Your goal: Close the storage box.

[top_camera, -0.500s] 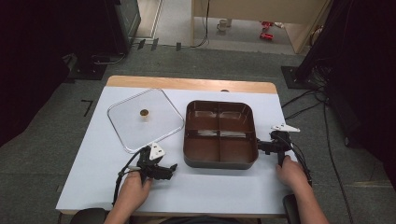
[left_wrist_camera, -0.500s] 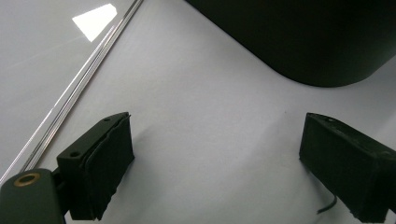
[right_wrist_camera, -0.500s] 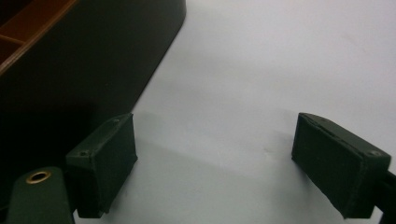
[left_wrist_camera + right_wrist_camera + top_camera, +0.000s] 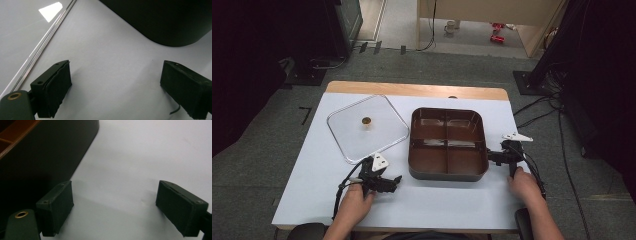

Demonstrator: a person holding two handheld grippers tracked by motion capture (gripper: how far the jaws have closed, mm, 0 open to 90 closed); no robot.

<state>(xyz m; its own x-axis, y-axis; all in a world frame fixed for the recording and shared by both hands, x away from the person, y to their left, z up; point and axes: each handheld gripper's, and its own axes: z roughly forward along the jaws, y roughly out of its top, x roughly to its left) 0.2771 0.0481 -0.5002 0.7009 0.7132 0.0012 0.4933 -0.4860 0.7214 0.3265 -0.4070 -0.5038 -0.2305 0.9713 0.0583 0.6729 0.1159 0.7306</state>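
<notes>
High view shows my left gripper (image 4: pixel 395 181) on the white table (image 4: pixel 312 165), between the clear lid (image 4: pixel 368 127) and the brown four-compartment tray (image 4: pixel 447 142); my right gripper (image 4: pixel 490 158) sits just beside the tray's right wall. Left gripper view adds what that misses: my jaws spread wide over bare table, nothing between, the lid's rim (image 4: pixel 42 46) at left. Right gripper view shows its jaws equally spread, the tray wall (image 4: pixel 45 155) beside one pad.
</notes>
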